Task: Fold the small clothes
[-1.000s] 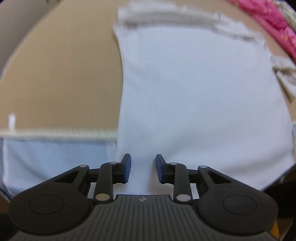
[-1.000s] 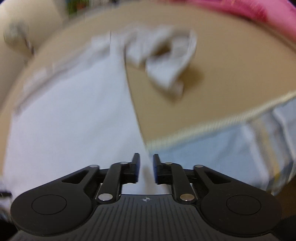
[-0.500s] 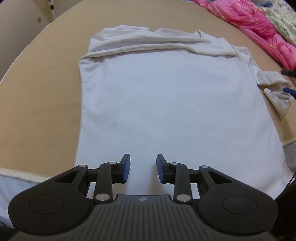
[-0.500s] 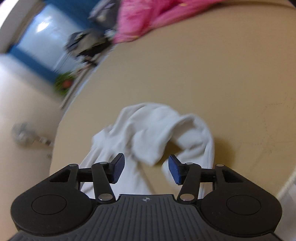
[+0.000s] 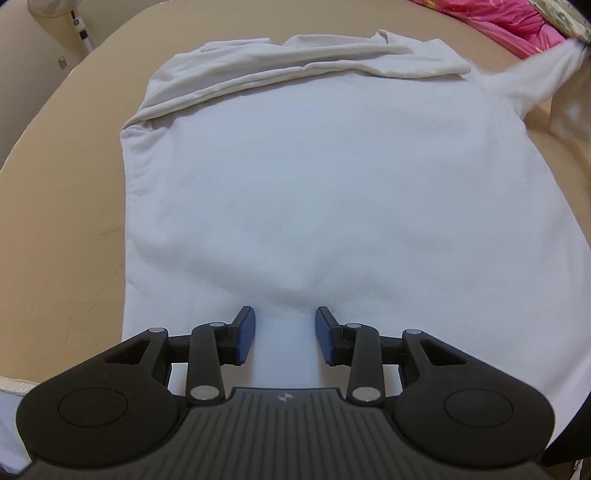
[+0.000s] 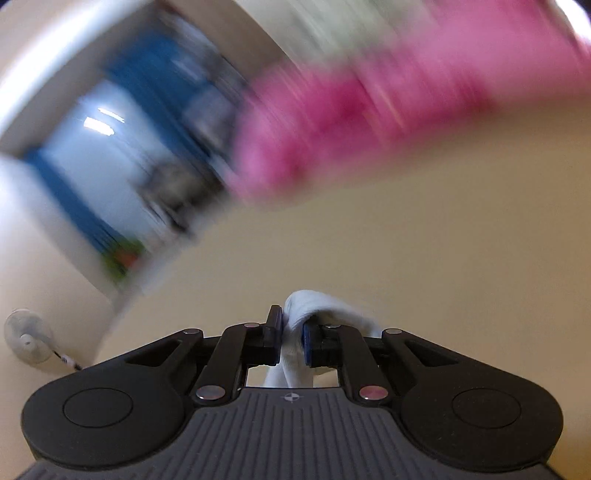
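Observation:
A white long-sleeved shirt (image 5: 325,192) lies flat on the tan table, its upper part folded into a band at the far end. My left gripper (image 5: 284,334) is open, just above the shirt's near hem. The shirt's right sleeve (image 5: 535,81) is stretched out and lifted toward the far right. My right gripper (image 6: 291,332) is shut on the end of that white sleeve (image 6: 314,314), which bunches between the fingers. The right wrist view is strongly blurred.
Pink bedding (image 5: 517,22) lies at the far right of the table and shows blurred in the right wrist view (image 6: 369,118). A small white fan (image 6: 26,338) stands at the left. The table's near edge (image 5: 11,386) shows at lower left.
My right gripper has closed on the crumpled sleeve and pulled it up and outward, stretching it. My left gripper has stayed open and moved slightly forward over the hem.

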Demonstrator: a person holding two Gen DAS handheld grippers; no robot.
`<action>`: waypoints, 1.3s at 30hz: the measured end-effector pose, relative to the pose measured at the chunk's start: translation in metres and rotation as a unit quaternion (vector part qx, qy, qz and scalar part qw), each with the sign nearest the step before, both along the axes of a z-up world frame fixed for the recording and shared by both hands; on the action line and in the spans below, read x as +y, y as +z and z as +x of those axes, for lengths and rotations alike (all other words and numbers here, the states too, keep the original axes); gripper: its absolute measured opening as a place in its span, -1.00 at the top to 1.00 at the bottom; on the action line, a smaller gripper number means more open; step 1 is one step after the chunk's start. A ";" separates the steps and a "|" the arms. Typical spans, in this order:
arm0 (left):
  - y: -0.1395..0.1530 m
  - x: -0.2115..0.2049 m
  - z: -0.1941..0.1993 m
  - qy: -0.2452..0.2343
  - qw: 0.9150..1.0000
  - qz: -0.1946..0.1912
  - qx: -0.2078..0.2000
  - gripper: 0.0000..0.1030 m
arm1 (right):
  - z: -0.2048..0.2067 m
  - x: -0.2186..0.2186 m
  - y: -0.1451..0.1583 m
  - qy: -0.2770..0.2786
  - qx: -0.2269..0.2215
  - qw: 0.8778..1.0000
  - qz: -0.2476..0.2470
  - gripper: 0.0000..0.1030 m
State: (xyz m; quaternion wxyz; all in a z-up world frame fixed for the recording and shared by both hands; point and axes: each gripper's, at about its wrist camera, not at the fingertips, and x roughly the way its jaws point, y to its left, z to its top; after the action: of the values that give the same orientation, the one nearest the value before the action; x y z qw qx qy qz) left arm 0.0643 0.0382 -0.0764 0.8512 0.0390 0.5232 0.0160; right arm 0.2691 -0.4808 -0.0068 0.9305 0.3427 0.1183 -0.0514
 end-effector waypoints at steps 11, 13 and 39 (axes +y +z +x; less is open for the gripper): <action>-0.004 -0.009 0.002 -0.007 1.000 0.021 -0.015 0.21 | 0.031 -0.068 -0.110 -0.084 0.236 0.955 0.157 0.69; -0.004 -0.009 0.003 -0.008 1.000 0.022 -0.016 0.21 | 0.026 -0.084 -0.115 -0.087 0.195 0.958 0.193 0.69; -0.003 -0.014 -0.001 -0.011 0.999 0.037 -0.027 0.21 | 0.024 -0.203 -0.113 -0.155 -0.048 0.965 0.208 0.86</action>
State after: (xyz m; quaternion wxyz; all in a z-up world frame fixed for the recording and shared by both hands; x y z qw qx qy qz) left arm 0.0637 0.0243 -0.0793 0.8631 0.0755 0.4986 0.0266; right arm 0.2935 -0.6841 -0.1199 0.8241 0.5446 0.0268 -0.1533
